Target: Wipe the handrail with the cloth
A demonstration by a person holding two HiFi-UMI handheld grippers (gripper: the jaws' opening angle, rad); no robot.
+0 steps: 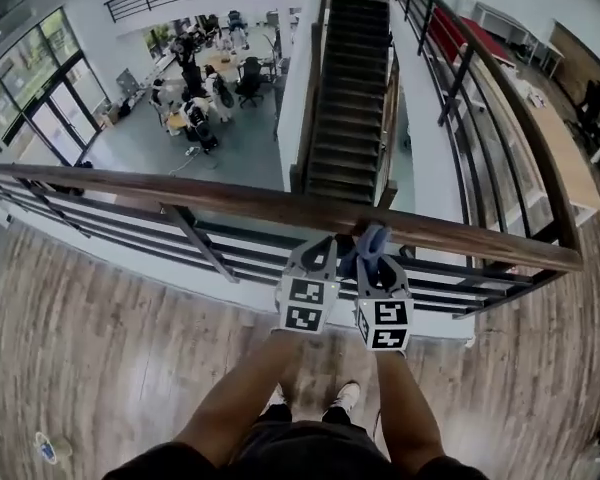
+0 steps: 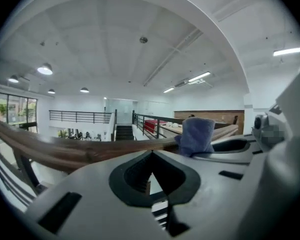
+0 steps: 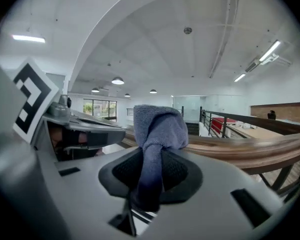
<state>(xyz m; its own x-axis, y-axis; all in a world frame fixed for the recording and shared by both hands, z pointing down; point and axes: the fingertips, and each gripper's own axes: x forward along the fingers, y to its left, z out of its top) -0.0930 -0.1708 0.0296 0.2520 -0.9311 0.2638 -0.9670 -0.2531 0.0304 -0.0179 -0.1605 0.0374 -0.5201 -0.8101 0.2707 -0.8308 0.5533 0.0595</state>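
Your right gripper (image 3: 151, 159) is clamped on the blue cloth (image 3: 160, 126), and a bunch of it stands up above the jaw tips. Your left gripper (image 2: 151, 156) has its jaws closed together with nothing between them. In the head view both grippers sit side by side against the near side of the wooden handrail (image 1: 230, 200), opposite the staircase (image 1: 350, 98). The cloth's top lies at the handrail's near edge. It appears to touch the wood, but contact is not clearly shown.
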